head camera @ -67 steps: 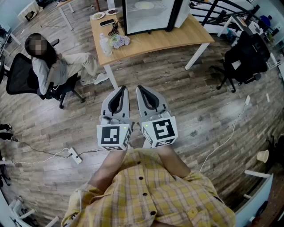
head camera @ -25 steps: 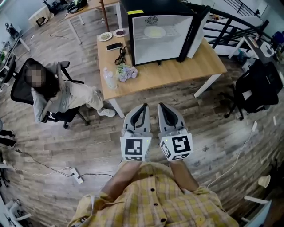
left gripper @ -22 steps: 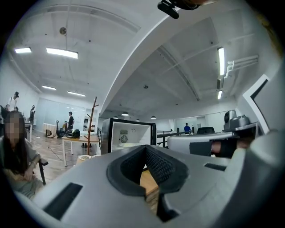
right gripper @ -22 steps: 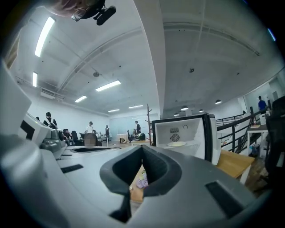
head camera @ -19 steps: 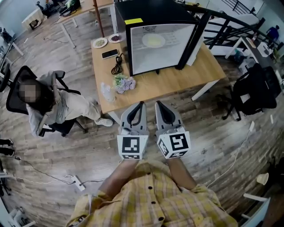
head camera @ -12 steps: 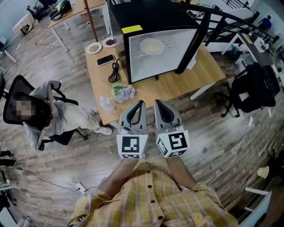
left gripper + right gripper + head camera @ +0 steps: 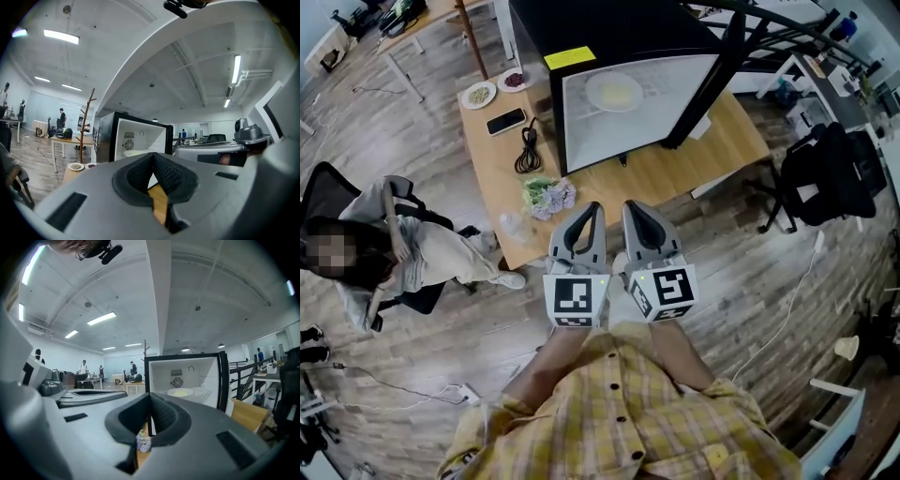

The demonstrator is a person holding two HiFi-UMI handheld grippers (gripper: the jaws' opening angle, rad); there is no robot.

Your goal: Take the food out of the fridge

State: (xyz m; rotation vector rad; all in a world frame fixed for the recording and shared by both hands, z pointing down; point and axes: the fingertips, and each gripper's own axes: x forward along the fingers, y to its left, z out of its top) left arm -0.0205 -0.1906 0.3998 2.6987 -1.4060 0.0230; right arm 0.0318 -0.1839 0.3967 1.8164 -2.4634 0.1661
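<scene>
The left gripper (image 7: 594, 210) and right gripper (image 7: 631, 207), jaws pressed together and empty, hover side by side near the table's (image 7: 698, 155) front edge. The plate of food (image 7: 614, 91) sits inside the open fridge (image 7: 600, 23).

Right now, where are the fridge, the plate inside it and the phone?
fridge (image 7: 609, 33): head view, on its black top.
plate (image 7: 614, 91): head view, on its middle.
phone (image 7: 505, 121): head view, on its screen.
</scene>
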